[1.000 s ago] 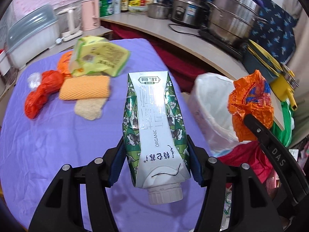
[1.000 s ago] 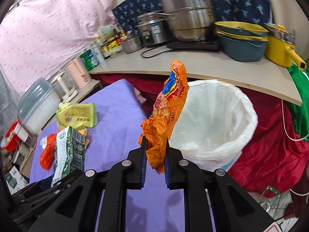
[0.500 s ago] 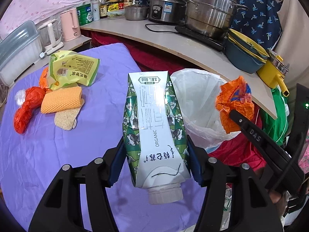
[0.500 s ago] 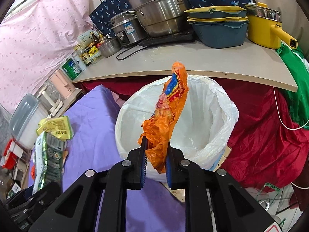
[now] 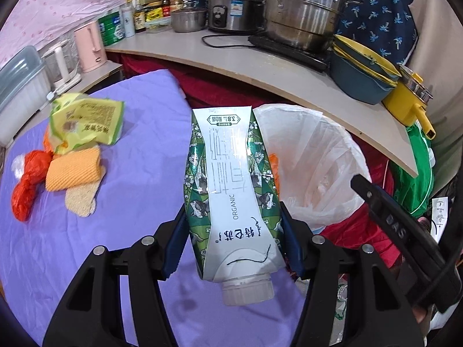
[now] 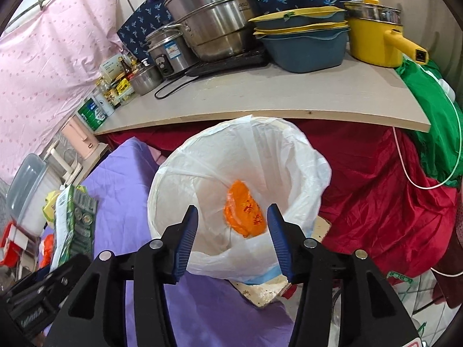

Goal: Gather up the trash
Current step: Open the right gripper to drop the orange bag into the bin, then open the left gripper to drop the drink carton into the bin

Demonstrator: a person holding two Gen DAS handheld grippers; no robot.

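My left gripper is shut on a green and white milk carton, cap towards the camera, held above the purple table edge beside the bin. The carton also shows in the right wrist view. My right gripper is open and empty, just above the near rim of the white-lined trash bin. An orange wrapper lies inside the bin. The bin shows in the left wrist view right of the carton.
On the purple table lie a yellow-green snack bag, an orange sponge, a beige pad and a red plastic bag. A counter with pots, bowls and bottles runs behind the bin. Red cloth hangs below it.
My right gripper has opened and let go of the orange wrapper, which has dropped into the bin. My left gripper has carried the carton closer to the bin.
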